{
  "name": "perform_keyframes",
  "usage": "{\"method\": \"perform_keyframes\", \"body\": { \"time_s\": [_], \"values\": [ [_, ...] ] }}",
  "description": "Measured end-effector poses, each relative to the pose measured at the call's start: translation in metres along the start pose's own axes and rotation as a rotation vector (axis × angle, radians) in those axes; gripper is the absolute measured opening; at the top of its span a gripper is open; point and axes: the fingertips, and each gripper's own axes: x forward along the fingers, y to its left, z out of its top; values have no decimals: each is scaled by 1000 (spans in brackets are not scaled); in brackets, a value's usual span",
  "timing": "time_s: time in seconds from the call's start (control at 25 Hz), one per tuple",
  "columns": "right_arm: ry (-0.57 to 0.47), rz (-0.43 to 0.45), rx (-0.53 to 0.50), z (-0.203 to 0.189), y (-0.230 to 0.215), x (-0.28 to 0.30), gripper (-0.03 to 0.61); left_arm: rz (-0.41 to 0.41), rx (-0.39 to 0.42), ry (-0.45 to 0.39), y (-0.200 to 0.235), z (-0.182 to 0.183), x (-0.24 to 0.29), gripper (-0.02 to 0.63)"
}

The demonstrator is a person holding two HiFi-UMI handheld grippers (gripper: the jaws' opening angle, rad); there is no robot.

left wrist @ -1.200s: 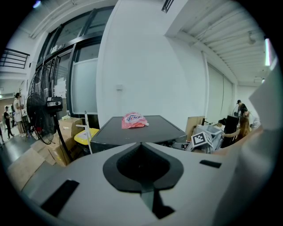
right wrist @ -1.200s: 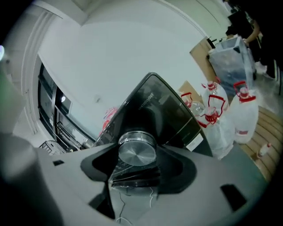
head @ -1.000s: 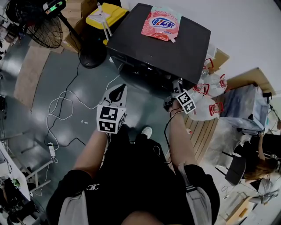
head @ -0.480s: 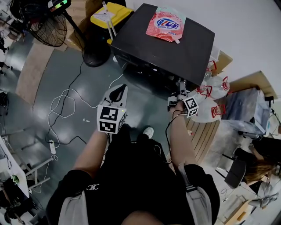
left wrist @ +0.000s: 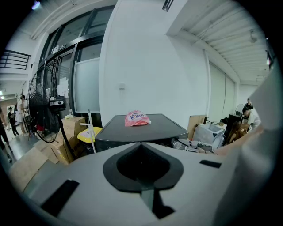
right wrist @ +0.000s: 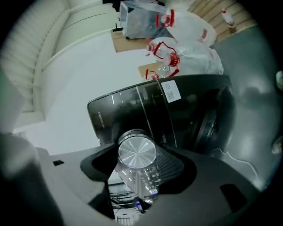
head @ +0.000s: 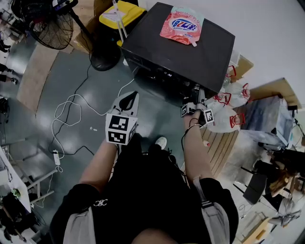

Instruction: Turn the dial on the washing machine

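Observation:
A black washing machine [head: 190, 52] stands ahead of me with a pink detergent pouch [head: 181, 25] lying on its lid. My right gripper [head: 194, 99] is up against the machine's front panel at its right end. In the right gripper view the silver ribbed dial [right wrist: 137, 152] sits between the two black pads [right wrist: 174, 165], and the right gripper [right wrist: 138, 164] is shut on it. My left gripper [head: 127, 101] hangs back over the floor, short of the machine, jaws shut and empty. From the left gripper [left wrist: 141, 145] I see the machine [left wrist: 141, 130] some way off.
The round door [right wrist: 212, 128] lies beside the dial panel. White plastic bags [head: 224, 112] and a wooden pallet [head: 221, 143] crowd the machine's right side. A floor fan [head: 45, 24], a yellow bin [head: 119, 14] and loose cables [head: 71, 114] lie to the left.
The right gripper has rolled at the wrist while staying on the panel, so its marker cube now shows a different face. The left gripper has not moved.

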Motion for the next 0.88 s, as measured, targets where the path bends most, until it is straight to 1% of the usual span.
{"method": "perform_keyframes", "body": {
  "time_s": [0.04,0.16,0.24,0.28,0.4,0.44,0.48,0.52,0.56,0.6,0.64,0.68,0.72,0.76,0.88],
  "values": [
    [-7,8,25,0,0,-1,273,-1,0,1,0,-1,0,-5],
    [-5,13,40,0,-2,-1,273,-2,-2,3,0,-3,0,-5],
    [-4,20,74,0,-2,-1,273,-4,-2,3,0,-3,1,-5],
    [-2,31,117,0,-2,-1,273,-6,-2,3,-1,-2,1,-5],
    [0,78,310,-5,-3,0,276,-12,-2,4,-2,-2,2,-5],
    [-6,83,345,-6,-3,0,276,-14,-2,4,-3,-2,2,-5],
    [-15,79,350,-7,-3,0,276,-16,-1,3,-3,-2,3,-5],
    [-27,67,330,-6,-3,0,276,-19,0,2,-4,-1,3,-5],
    [-40,46,283,-4,-3,0,276,-22,1,0,-6,-1,4,-5],
    [-52,14,203,-2,-3,-2,276,-24,2,-2,-6,0,4,-5],
    [-56,-30,82,0,-2,-4,276,-25,2,-5,-7,1,4,-5],
    [-43,-80,-80,2,-1,-6,276,-25,1,-8,-7,1,3,-5],
    [-16,-131,-276,2,3,-9,278,-26,0,-12,-7,2,3,-5],
    [17,-178,-496,0,9,-12,279,-27,-2,-14,-8,2,2,-5],
    [106,-299,-1218,-11,31,-16,285,-29,-6,-20,-7,2,1,-5]
  ]
}}
